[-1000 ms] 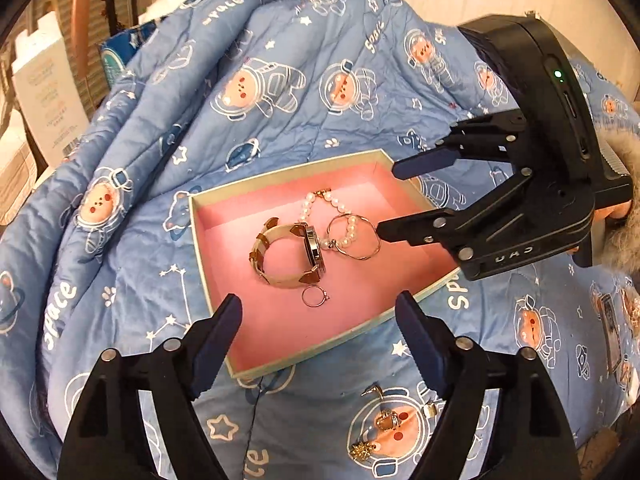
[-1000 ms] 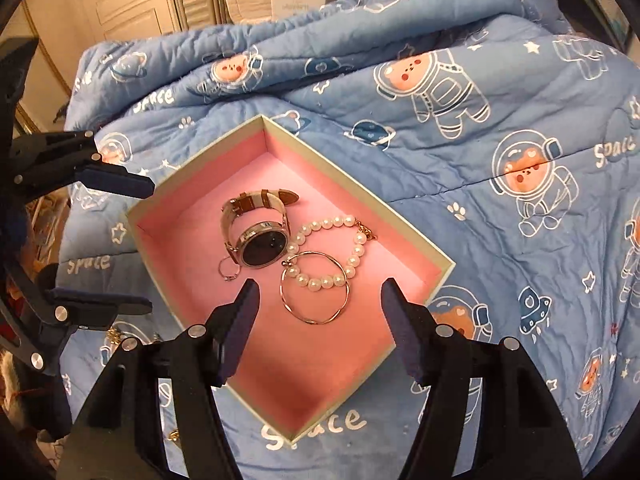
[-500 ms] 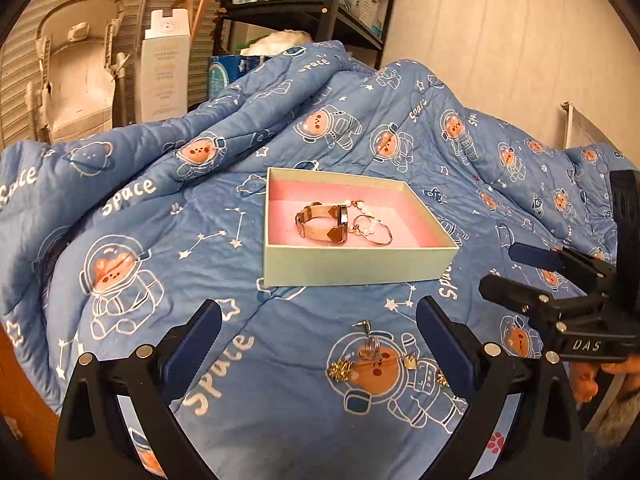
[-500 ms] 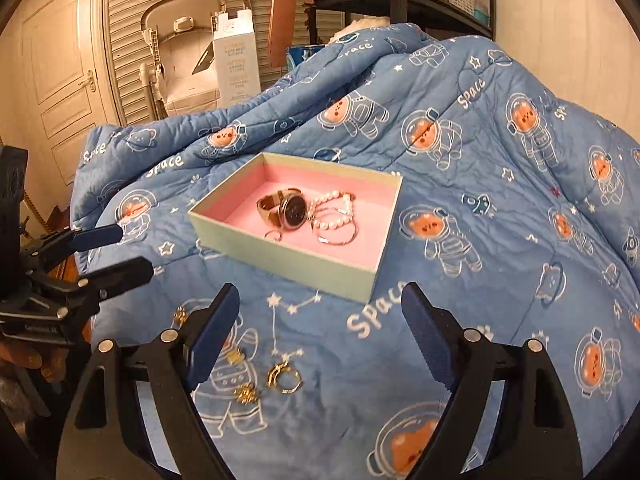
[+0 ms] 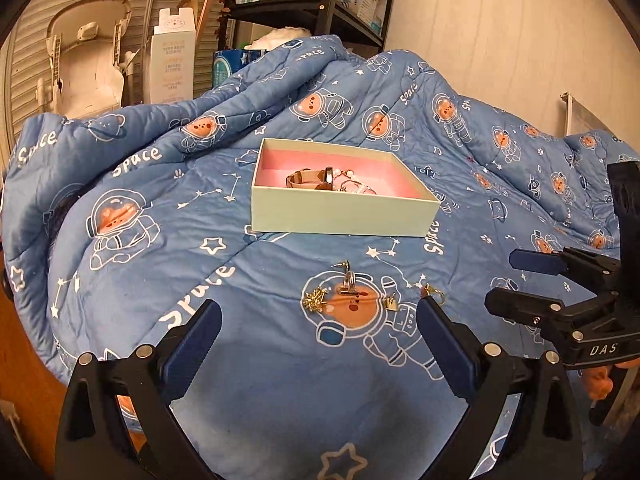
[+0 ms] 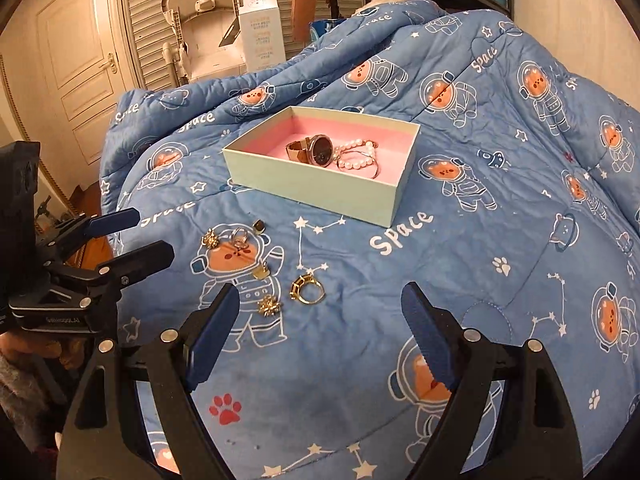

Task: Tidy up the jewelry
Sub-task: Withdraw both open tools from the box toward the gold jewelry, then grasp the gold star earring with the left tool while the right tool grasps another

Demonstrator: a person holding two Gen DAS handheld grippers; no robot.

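We list: a blue quilt (image 5: 280, 360) printed with astronaut bears; behind it a tall white carton (image 6: 262, 36), a cream folded baby seat (image 5: 86, 68), a black shelving unit (image 5: 320, 4) and a panelled door (image 6: 80, 68).

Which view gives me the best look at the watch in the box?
Right wrist: the watch shows its dark dial and strap above the box wall. The left wrist view catches only its edge-on top; the near wall hides the rest.

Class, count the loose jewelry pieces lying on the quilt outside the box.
6, clustered before the box: star stud, ring, dark stud, gold charm, hoop, second star stud. More may be hidden.
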